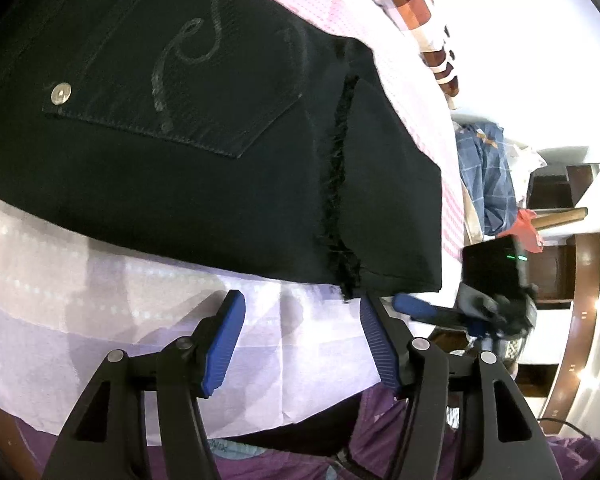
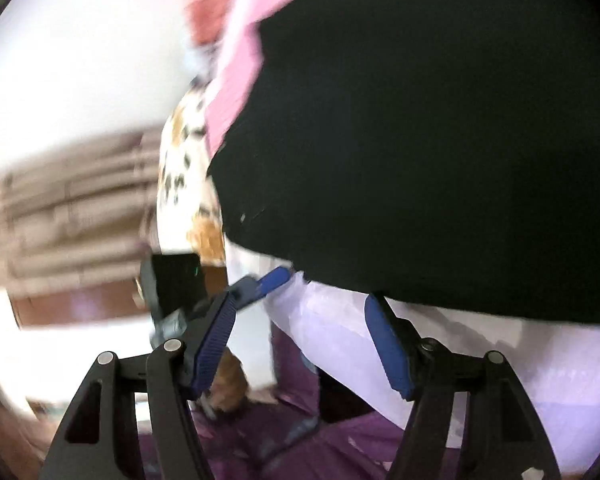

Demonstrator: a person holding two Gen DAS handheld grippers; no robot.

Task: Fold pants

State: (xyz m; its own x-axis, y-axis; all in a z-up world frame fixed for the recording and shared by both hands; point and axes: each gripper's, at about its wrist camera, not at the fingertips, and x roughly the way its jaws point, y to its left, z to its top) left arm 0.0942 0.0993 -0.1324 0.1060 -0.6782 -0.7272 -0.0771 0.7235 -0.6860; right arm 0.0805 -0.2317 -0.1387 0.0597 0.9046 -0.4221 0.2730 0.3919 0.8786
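Observation:
Black pants (image 1: 204,160) lie folded on a pale lilac sheet (image 1: 100,300), back pocket with a silver snap and a frayed hem edge (image 1: 340,208) facing up. My left gripper (image 1: 300,300) is open just short of the pants' near edge, touching nothing. The right gripper (image 1: 416,308) shows at the right, by the pants' corner. In the blurred right wrist view the pants (image 2: 420,140) fill the upper right. My right gripper (image 2: 300,308) is open, empty, just below the pants' edge. The left gripper (image 2: 268,280) shows at the pants' corner.
A pink checked cloth (image 1: 420,92) lies beyond the pants, a patchwork pillow (image 1: 404,0) behind it. Blue plaid clothes (image 1: 488,172) and dark wooden furniture (image 1: 580,280) stand at the right. A purple cover (image 1: 380,432) hangs below the sheet's edge.

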